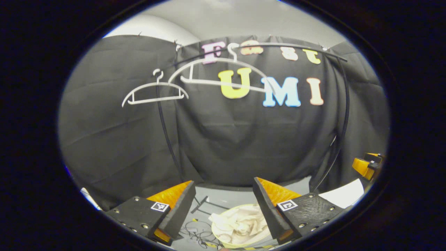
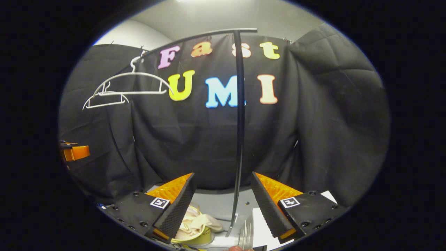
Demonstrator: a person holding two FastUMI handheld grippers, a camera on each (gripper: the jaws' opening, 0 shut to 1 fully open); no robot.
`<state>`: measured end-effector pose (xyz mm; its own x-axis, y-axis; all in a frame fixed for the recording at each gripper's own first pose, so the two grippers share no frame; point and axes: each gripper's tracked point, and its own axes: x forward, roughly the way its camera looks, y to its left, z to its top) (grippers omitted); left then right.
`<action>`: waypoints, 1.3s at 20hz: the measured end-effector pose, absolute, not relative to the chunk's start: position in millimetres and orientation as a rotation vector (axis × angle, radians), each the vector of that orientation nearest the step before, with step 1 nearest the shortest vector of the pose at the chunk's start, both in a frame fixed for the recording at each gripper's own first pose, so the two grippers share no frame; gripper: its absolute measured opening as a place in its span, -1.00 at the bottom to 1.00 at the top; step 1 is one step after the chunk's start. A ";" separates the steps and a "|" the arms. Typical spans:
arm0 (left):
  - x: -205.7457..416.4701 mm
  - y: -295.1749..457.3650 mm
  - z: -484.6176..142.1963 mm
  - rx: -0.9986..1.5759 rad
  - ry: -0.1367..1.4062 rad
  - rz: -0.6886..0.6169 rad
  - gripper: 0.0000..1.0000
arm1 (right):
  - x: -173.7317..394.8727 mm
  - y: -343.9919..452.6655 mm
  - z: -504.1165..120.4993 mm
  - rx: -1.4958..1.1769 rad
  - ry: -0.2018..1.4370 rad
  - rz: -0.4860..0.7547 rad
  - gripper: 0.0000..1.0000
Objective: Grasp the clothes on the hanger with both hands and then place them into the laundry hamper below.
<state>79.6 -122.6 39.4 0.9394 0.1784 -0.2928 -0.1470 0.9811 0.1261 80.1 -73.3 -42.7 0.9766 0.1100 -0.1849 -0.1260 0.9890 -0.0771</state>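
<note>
The clothes (image 1: pixel 240 223), a pale cream bundle of crumpled fabric, lie inside the laundry hamper (image 1: pixel 223 240), a round yellow-rimmed container that sits on the grey floor (image 1: pixel 226 195) below the garment rack. In the left gripper view the left tool (image 1: pixel 223 205) hangs above the hamper with its two fingers spread wide apart and nothing between them; the bundle shows through the gap and partly behind the right-hand finger. Two white hangers are bare on the black rail (image 1: pixel 264 45): the nearer hanger (image 1: pixel 223 71) is in front of the booth's black cloth wall, and the smaller-looking hanger (image 1: pixel 155 92) is to its left, beside the rack's left upright (image 1: pixel 167 136). Thin black cables (image 1: pixel 195 233) lie on the floor just beside the hamper. At the right edge of this view a part of the right tool (image 1: pixel 366 164) shows, too little of it to judge from here. In the right gripper view the right tool (image 2: pixel 223 205) also stands wide open and holds nothing; the rack's right upright (image 2: pixel 239 139) rises between its fingers, well behind them. The hamper with the cream fabric appears low and left there, partly behind the left-hand finger. A white sheet (image 2: pixel 261 226) lies on the floor by the upright's foot.
</note>
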 end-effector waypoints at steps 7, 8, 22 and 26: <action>60.7 -157.7 165.7 0.062 0.015 0.133 0.93 | 63.4 -68.8 50.3 -0.010 -0.067 0.104 0.96; 56.9 -156.9 177.5 0.061 -0.003 0.128 0.93 | 58.7 -65.9 57.9 -0.019 -0.088 0.100 0.96; 17.1 -125.8 179.1 0.031 -0.052 0.088 0.93 | 35.3 -18.0 47.6 -0.043 -0.095 0.097 1.00; 7.6 -93.4 179.5 0.024 -0.088 0.173 0.92 | 31.9 -10.5 47.5 0.016 -0.063 0.083 0.96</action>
